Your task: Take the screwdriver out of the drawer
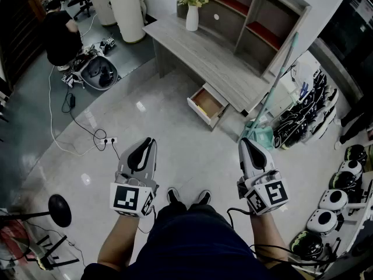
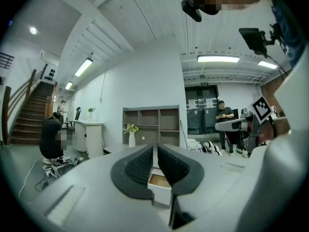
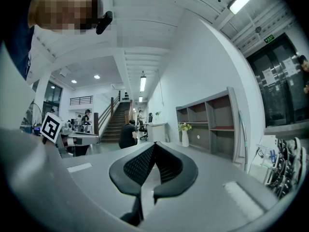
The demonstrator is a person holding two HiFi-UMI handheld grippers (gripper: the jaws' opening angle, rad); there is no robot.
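The drawer (image 1: 207,102) of the grey desk (image 1: 198,54) stands pulled out, showing a bare brown bottom; no screwdriver can be made out in it. I hold both grippers side by side, level, a few steps short of the desk. The left gripper (image 1: 151,141) points at the drawer (image 2: 159,180), its jaws a thin slit apart with nothing between them (image 2: 155,147). The right gripper (image 1: 243,142) is shut and empty, its tips touching (image 3: 154,144).
A white vase with flowers (image 1: 192,16) and a shelf unit (image 1: 245,13) sit on the desk. A mop (image 1: 273,95) leans at its right end beside several helmets (image 1: 306,118). A person crouches far left (image 1: 58,34). A power strip with its cable (image 1: 106,140) lies on the floor.
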